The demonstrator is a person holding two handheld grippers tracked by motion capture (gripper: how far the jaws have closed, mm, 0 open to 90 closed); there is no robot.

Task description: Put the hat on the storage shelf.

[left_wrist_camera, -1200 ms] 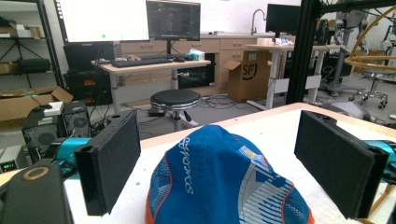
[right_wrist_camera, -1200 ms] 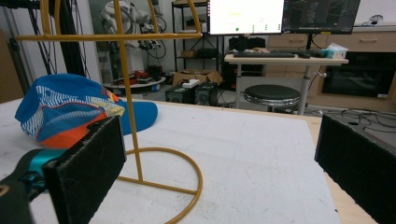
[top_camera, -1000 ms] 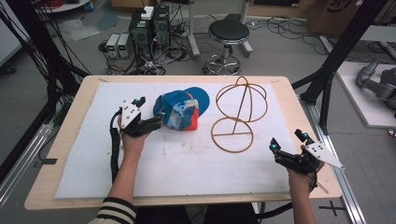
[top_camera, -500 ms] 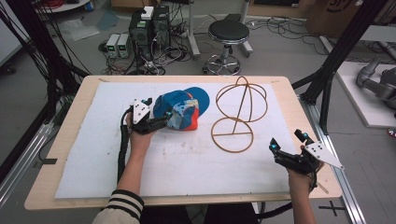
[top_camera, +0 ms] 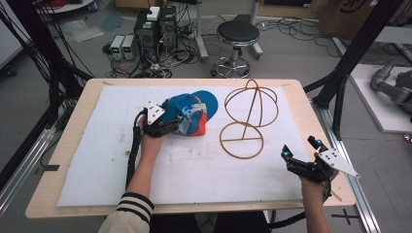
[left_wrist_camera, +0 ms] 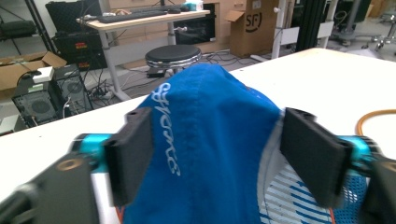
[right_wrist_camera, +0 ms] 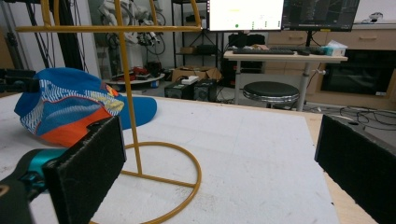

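A blue cap [top_camera: 190, 114] with orange and mesh panels lies on the white mat [top_camera: 184, 165] covering the counter [top_camera: 73, 121], just left of a yellow wire stand [top_camera: 248, 119]. The left gripper [top_camera: 180, 118] reaches the cap from its left side; in the left gripper view its jaws straddle the blue crown [left_wrist_camera: 205, 140], one pad pressing the fabric and the other just beside it, so it looks parted around the cap rather than clamped. The right gripper [top_camera: 301, 148] hovers near the counter's right front edge, well apart from the cap, right of the stand's ring base [right_wrist_camera: 163, 186], its jaws spread wide and holding nothing.
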